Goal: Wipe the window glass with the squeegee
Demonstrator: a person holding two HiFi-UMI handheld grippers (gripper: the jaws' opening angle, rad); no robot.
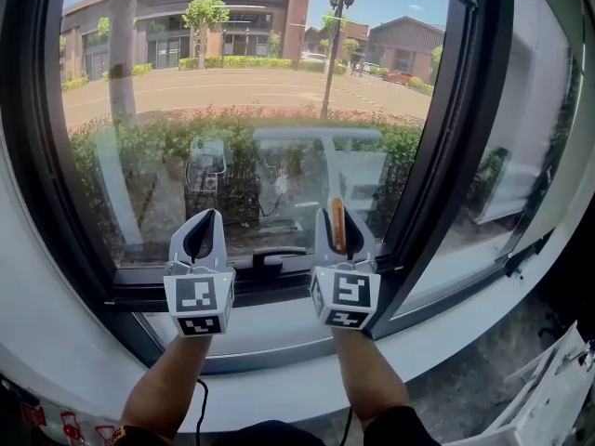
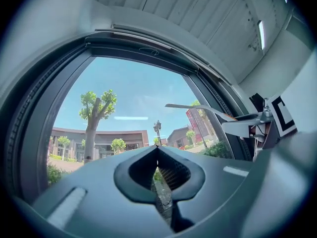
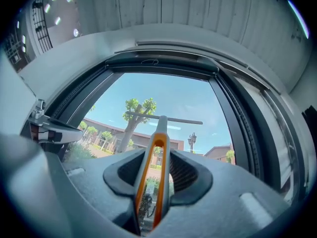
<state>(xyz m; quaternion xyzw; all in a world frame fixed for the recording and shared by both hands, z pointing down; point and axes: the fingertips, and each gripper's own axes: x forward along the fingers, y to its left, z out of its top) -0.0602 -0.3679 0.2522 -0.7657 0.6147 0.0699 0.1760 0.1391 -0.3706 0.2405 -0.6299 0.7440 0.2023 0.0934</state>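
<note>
The window glass (image 1: 232, 82) fills the head view inside a black frame (image 1: 454, 156). My right gripper (image 1: 340, 229) is shut on the squeegee's orange and grey handle (image 3: 154, 175). Its stem rises to a grey cross blade (image 1: 318, 136) that stands level in front of the lower glass; I cannot tell whether it touches. In the right gripper view the blade (image 3: 163, 118) sits straight ahead of that gripper (image 3: 156, 158). My left gripper (image 1: 198, 237) is up beside it, shut and holding nothing (image 2: 157, 155). The blade (image 2: 198, 108) shows at the right of the left gripper view.
A black window handle (image 1: 266, 260) lies on the lower frame between the two grippers. A second pane (image 1: 525, 147) angles away at the right. The white sill (image 1: 279, 328) curves below. White folded sheets (image 1: 548, 388) rest at the bottom right.
</note>
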